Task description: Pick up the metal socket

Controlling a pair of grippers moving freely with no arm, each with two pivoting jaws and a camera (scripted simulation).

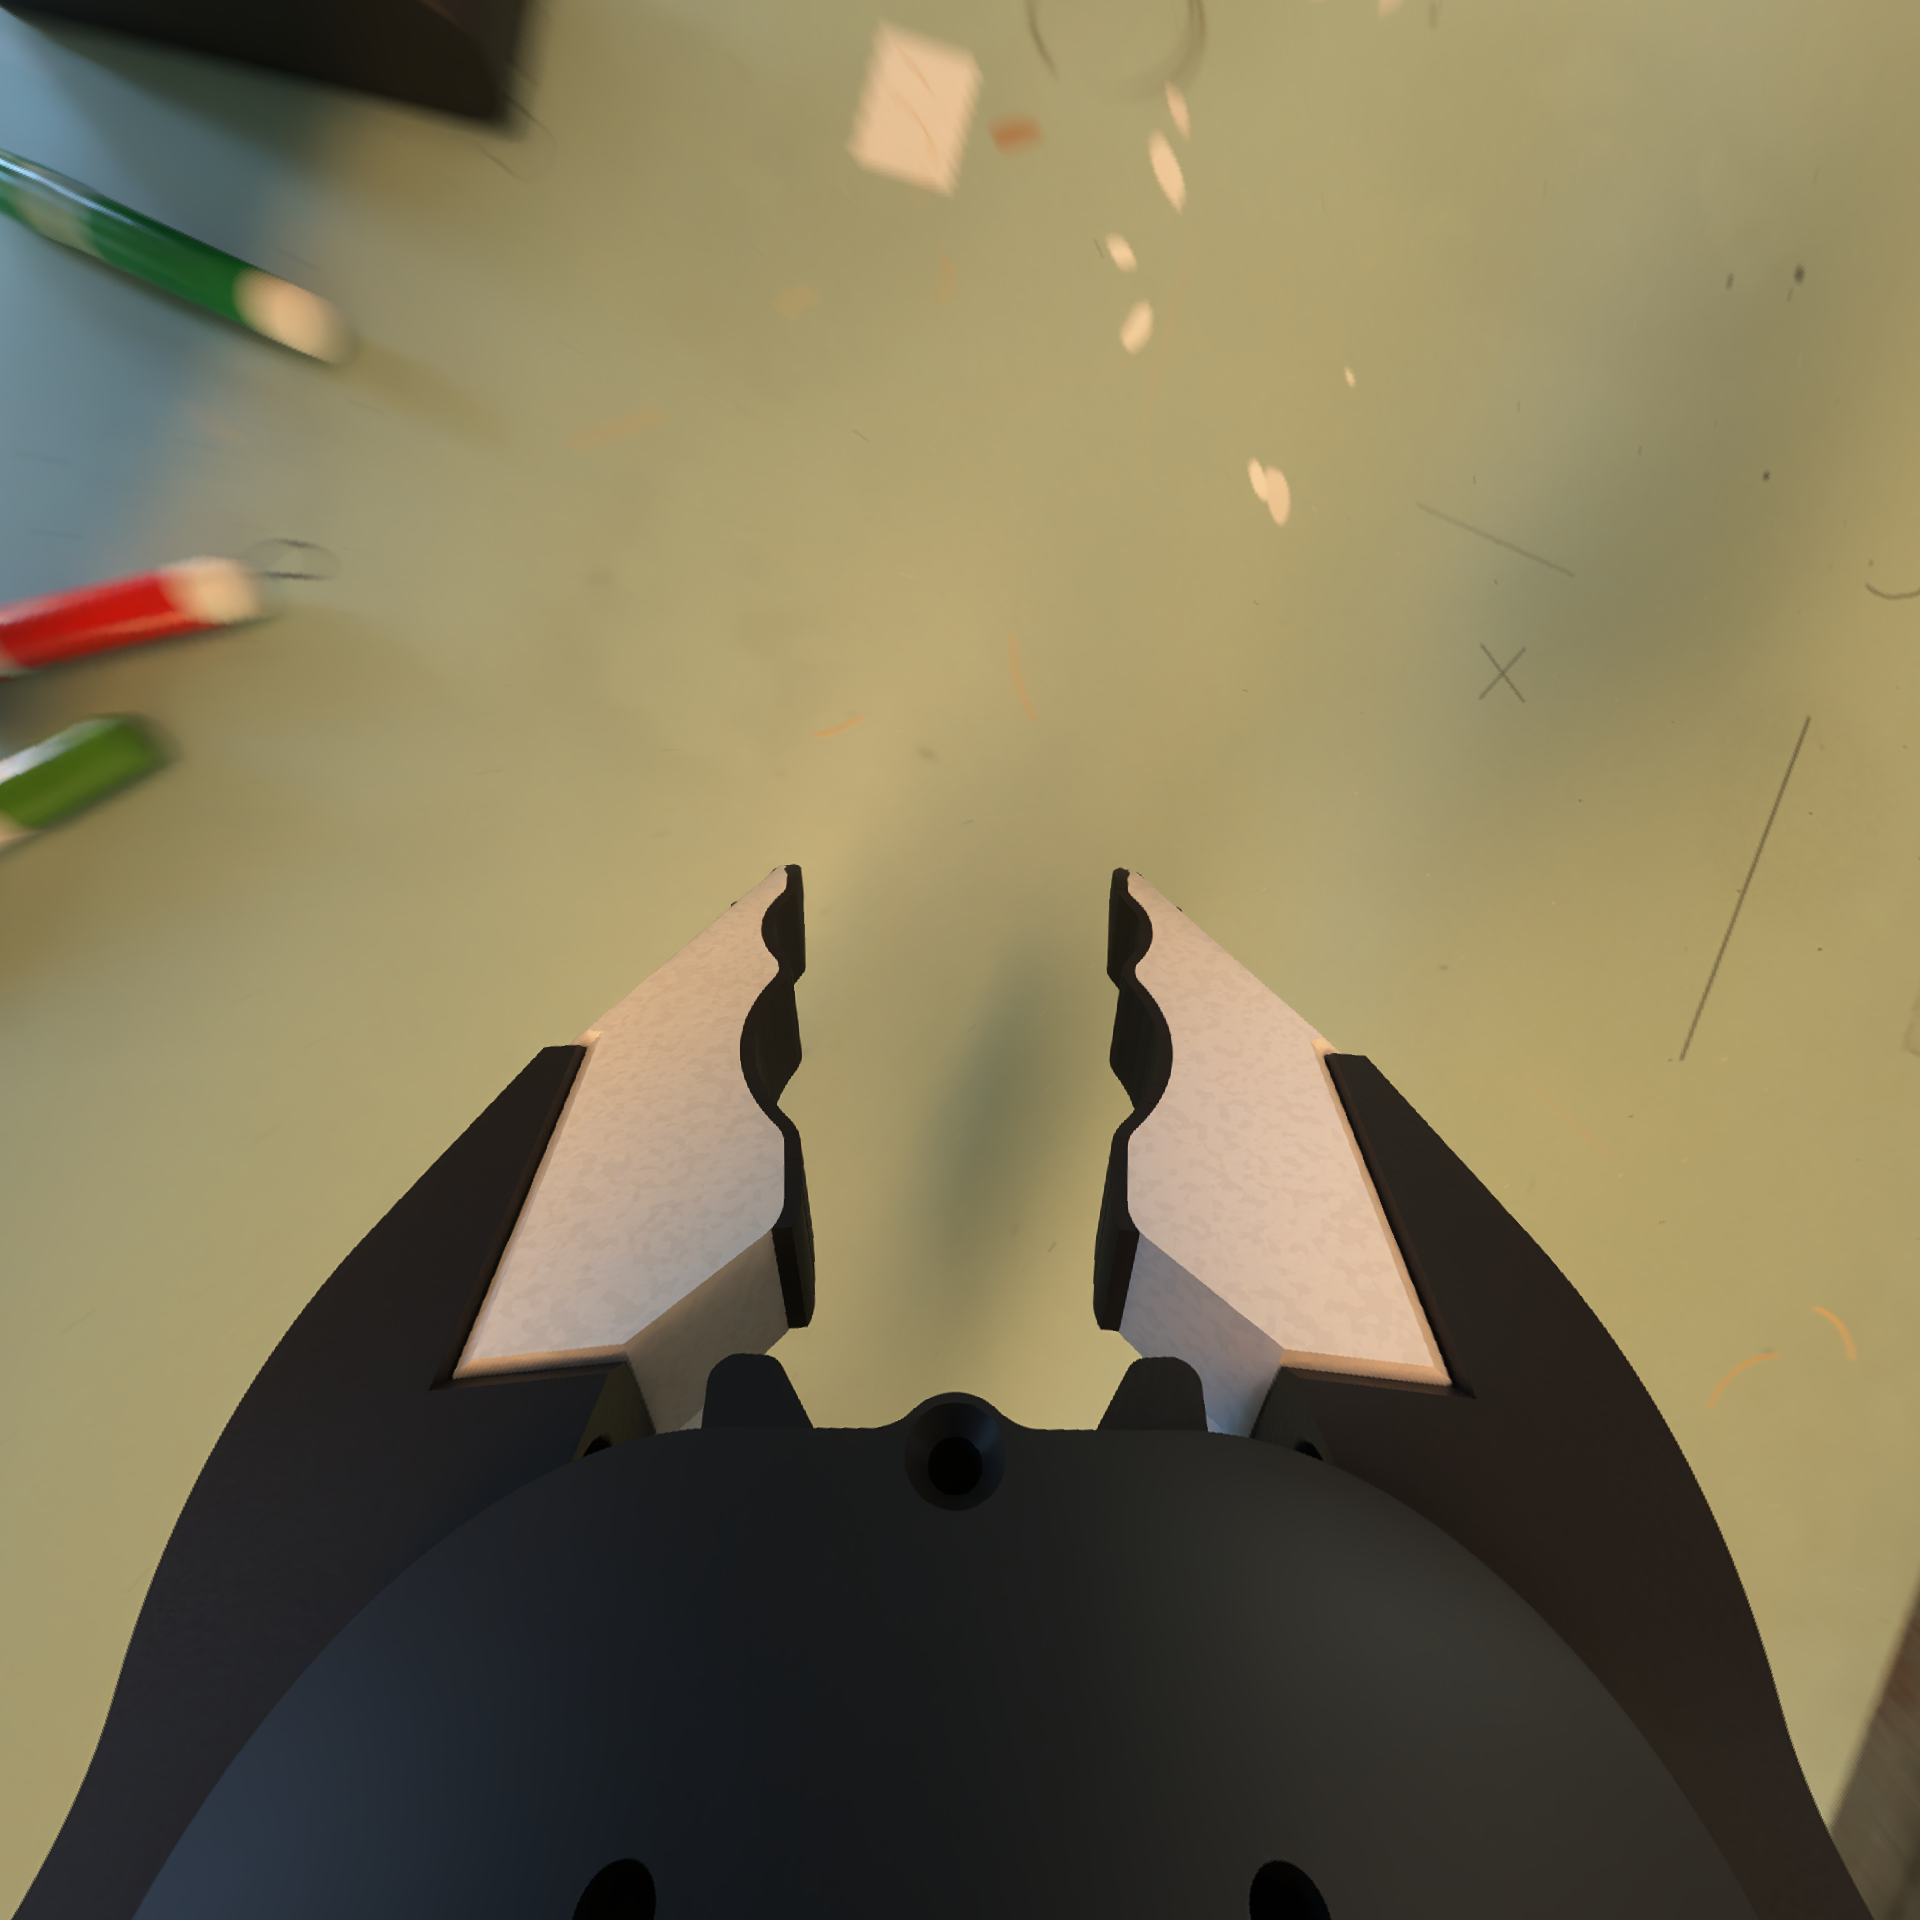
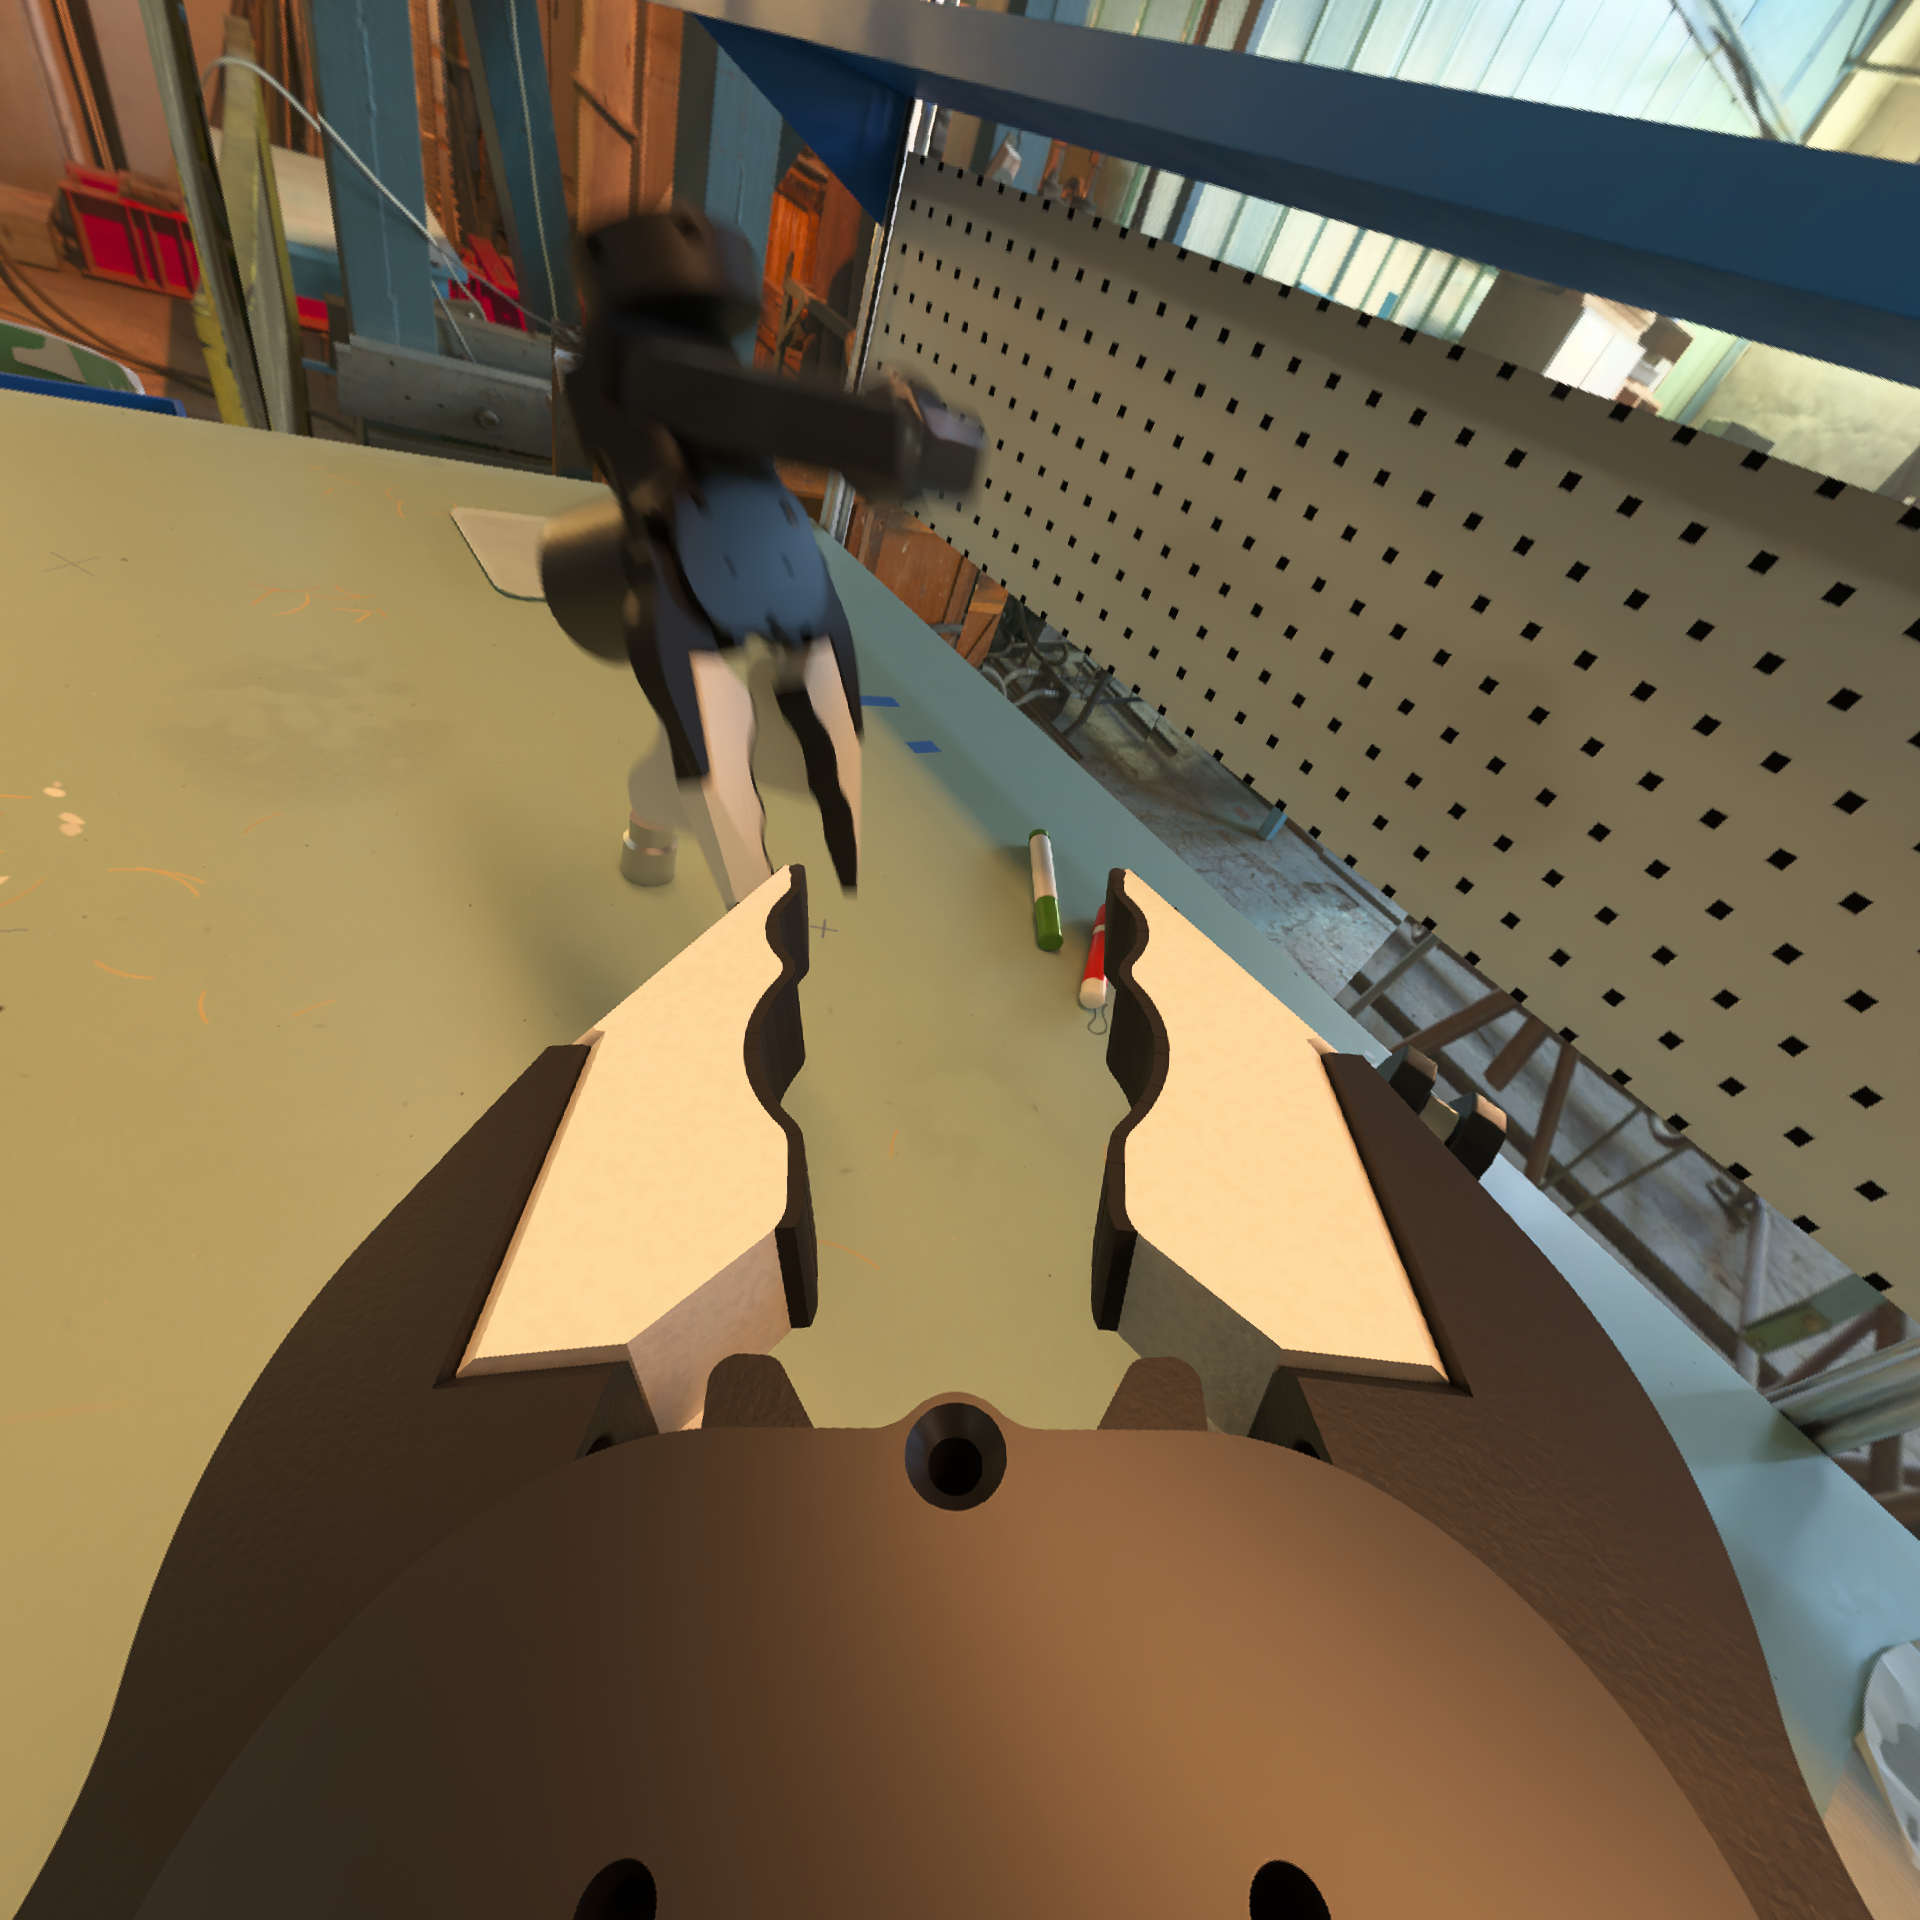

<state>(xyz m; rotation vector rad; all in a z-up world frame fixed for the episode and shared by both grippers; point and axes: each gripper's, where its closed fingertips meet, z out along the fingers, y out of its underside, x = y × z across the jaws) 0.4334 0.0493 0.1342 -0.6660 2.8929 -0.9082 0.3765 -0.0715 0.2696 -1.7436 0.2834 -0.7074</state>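
Bench (image 2: 312, 1143): pale green top, scuffed with scratches, pencil crosses and light paint flecks; it carries everything here and runs to an edge on the right of the right wrist view.
Pegboard (image 2: 1455, 675): pale panel with rows of dark square holes, standing beyond the bench's far edge under a blue beam.
Right tool (image 2: 956, 883): jaws spread wide, nothing between them, only bare bench showing in the gap; white fingers with wavy black pads.
Left tool (image 1: 956, 883): jaws likewise wide apart and empty, pointing down at bare bench top. In the right wrist view it appears blurred, tilted above the bench with its fingertips just to the right of the socket.
Green marker (image 2: 1043, 891): white barrel, green cap, lying flat near the bench's right edge.
Red marker (image 2: 1093, 971): white and red, lying just beside the green one, partly hidden by the right tool's finger.
Metal socket (image 2: 648, 852): small, short silver-grey cylinder standing upright on the bench, dull sheen, stepped with a narrower upper part; it sits free on the surface, left of the left tool's fingertips, not gripped. It is not seen in the left wrist view.
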